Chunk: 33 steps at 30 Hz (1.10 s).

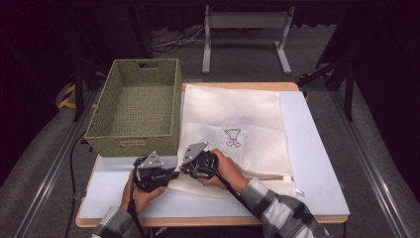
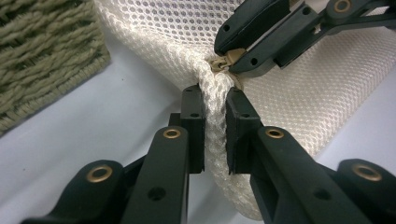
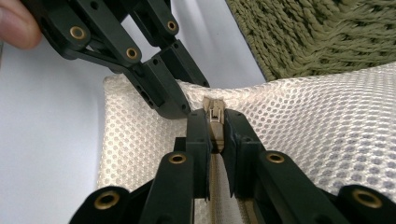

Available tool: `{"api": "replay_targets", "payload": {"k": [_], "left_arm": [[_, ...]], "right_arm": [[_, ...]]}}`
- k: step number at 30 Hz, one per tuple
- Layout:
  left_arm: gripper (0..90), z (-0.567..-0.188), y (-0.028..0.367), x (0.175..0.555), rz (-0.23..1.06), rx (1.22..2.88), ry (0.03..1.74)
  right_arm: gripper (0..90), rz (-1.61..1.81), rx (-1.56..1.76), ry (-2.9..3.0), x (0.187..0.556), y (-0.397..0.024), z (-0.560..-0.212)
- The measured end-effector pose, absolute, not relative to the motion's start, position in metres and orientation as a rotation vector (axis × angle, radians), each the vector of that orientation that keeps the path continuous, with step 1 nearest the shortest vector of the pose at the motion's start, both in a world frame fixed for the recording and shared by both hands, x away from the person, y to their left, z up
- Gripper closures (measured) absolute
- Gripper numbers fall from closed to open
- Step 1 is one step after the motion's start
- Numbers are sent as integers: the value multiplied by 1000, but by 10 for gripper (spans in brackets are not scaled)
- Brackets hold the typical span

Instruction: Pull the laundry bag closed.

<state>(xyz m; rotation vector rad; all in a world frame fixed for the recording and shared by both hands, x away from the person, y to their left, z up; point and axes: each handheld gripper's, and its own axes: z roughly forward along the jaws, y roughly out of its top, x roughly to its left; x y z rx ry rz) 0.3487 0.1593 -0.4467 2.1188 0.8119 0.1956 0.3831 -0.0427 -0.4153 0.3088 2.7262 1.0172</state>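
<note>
High view — white table [image 1: 317,163], wood edge — dark room, grey floor [image 1: 376,148].

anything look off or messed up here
Nothing damaged or spilled. The only oddity is the mesh bag: its corner is bunched up where the left gripper pinches it, while the right gripper clamps the zipper pull. The basket sits straight.

In the high view the zipper pull is hidden under the right hand-held gripper [image 1: 184,167], at 7 o'clock of the mesh bag [image 1: 233,124]. The small drawing [image 1: 233,137] on the bag is too small to read. The picture's lower edge cuts off both sleeves.
</note>
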Motion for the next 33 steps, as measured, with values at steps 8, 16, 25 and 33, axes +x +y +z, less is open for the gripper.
{"api": "replay_targets", "payload": {"k": [8,16,25,33], "left_arm": [[821,-447,160,344,196,2124,818],[701,-444,161,349,150,2116,794],[730,-439,167,358,72,2104,794],[812,-444,158,360,91,2195,793]], "right_arm": [[818,1006,282,2760,383,-44,-418],[818,996,246,2735,381,-46,-417],[815,981,206,2721,379,-46,-419],[810,967,189,2720,377,-44,-422]]}}
